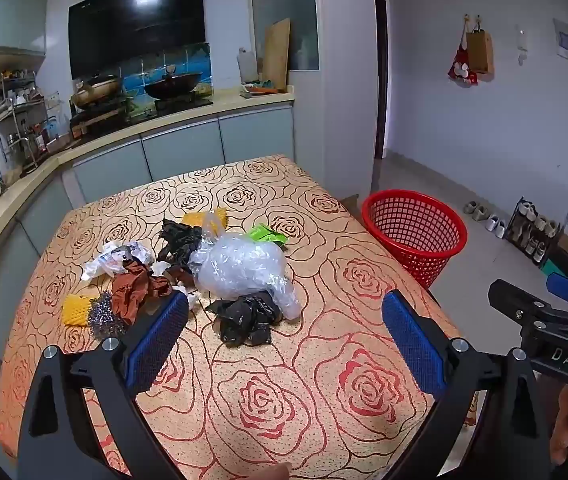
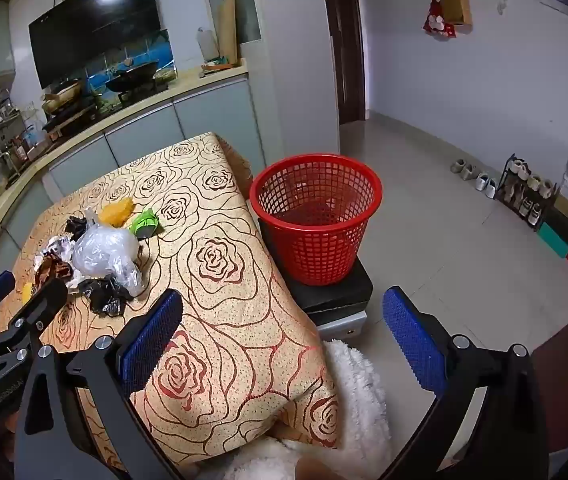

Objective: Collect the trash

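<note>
nothing collected yet: red basket [image 2: 315, 216] off counter's [image 1: 303, 360] right edge looks empty. trash pile [image 1: 220, 272] untouched mid-counter. left gripper [image 1: 284, 336], right gripper [image 2: 284, 336] fingers spread wide, holding nothing.

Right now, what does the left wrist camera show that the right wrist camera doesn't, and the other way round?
Only the left wrist view shows the silvery scouring ball beside a yellow sponge. Only the right wrist view shows the black stool that the red basket stands on, and the white fluffy cushion by the table's near corner. Both show the table, the clear plastic bag, the black bags, the green wrapper, and both grippers, left gripper and right gripper, open and empty.
</note>
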`<action>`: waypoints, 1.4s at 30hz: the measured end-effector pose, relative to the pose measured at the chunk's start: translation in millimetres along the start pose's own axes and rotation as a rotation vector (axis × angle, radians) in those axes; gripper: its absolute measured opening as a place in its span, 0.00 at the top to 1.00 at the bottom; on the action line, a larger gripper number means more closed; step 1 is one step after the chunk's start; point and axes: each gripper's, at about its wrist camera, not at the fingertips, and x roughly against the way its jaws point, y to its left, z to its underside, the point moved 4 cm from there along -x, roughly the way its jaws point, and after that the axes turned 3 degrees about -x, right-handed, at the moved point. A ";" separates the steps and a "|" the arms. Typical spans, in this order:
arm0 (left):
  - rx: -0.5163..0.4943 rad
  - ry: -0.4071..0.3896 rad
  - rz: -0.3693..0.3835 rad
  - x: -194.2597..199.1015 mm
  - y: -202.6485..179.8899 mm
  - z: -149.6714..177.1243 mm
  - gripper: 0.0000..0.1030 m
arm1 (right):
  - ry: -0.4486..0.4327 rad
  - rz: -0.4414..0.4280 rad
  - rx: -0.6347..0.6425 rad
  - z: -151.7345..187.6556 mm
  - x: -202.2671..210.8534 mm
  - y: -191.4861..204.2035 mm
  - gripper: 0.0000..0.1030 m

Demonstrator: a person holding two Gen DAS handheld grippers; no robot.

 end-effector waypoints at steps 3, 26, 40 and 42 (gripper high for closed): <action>0.011 0.010 -0.001 -0.9 2.3 0.0 0.09 | 0.004 0.002 -0.005 0.1 -1.2 -0.9 0.05; 0.008 0.002 -0.014 -0.3 6.3 -1.2 0.09 | -0.003 0.000 -0.014 -3.8 -0.9 -2.1 0.05; 0.016 -0.036 -0.019 9.2 10.2 -8.7 0.09 | -0.016 -0.005 -0.005 -6.8 2.7 -0.7 0.05; 0.017 -0.042 -0.019 11.0 11.1 -9.3 0.09 | -0.024 -0.003 0.000 -7.2 4.2 0.2 0.05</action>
